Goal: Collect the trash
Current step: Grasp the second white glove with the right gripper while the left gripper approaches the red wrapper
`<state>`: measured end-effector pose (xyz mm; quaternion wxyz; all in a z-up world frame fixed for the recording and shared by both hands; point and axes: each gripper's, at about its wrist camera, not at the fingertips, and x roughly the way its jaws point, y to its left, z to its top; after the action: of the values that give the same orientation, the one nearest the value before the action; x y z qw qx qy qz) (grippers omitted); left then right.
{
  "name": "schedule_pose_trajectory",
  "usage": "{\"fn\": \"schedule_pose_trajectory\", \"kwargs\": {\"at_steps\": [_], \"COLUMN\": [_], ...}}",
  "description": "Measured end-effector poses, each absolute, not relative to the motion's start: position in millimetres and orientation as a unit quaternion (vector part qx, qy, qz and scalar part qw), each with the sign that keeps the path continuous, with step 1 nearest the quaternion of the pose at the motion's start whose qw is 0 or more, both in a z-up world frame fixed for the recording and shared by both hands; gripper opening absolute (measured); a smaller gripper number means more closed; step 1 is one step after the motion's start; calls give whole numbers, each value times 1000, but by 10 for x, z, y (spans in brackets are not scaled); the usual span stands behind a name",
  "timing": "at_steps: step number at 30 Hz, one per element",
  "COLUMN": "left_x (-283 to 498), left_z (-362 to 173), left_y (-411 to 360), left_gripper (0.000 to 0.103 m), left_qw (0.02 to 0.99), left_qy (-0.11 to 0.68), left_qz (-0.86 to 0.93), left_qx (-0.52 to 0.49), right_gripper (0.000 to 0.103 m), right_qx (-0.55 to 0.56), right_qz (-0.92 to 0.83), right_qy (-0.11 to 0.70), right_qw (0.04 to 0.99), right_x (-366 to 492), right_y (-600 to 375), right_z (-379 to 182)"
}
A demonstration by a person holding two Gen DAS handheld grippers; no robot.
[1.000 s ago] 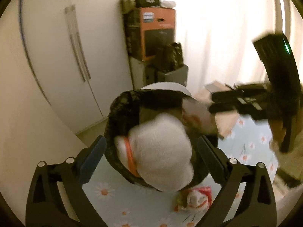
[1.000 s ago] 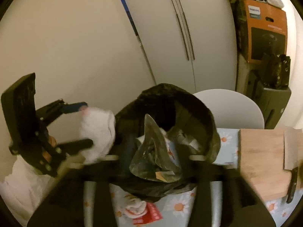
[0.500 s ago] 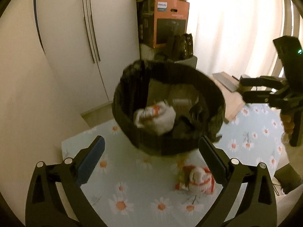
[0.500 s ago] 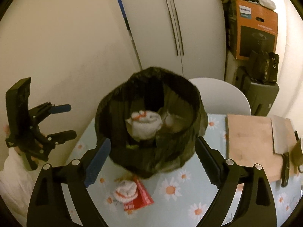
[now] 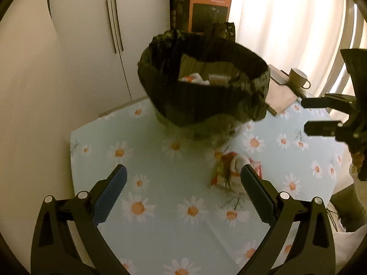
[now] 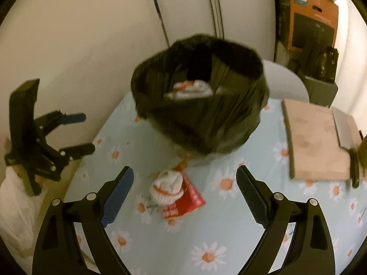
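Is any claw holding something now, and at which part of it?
Nothing is held. The left claw and the right claw are both open and empty above the table; the crumpled wrapper lies untouched.

Each camera rides a handheld gripper and looks steeply down along its own fingers at the daisy-patterned bench (image 5: pixel 160 229) from near above. The left view faces the bin (image 5: pixel 201 96) from its left side, the right view from its right. Both share the bin, the crumpled wrapper (image 6: pixel 174 194) and the orange box (image 5: pixel 206 4).
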<state>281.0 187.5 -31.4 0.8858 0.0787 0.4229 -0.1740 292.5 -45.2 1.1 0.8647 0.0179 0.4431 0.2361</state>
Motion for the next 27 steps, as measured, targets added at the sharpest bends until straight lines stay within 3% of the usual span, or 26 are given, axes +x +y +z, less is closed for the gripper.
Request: {"fn": "schedule_pose_trajectory", "kwargs": {"at_steps": [15,27], "left_x": [2452,2310], "left_z": [-614,-928], "left_y": [2174,2332], "left_gripper": [97,97], "left_qw": [873,855], "left_qy": [459,496], "left_qz": [-143,-131], "left_qx": [87,79], "right_gripper": [83,60], "right_qx": [39,80], "right_qz": [241,239], "right_qy": [508,550], "right_qw": [826,796], "right_x": [2890,3018], "right_y": [-47,90], "right_z": [-714,-1100]}}
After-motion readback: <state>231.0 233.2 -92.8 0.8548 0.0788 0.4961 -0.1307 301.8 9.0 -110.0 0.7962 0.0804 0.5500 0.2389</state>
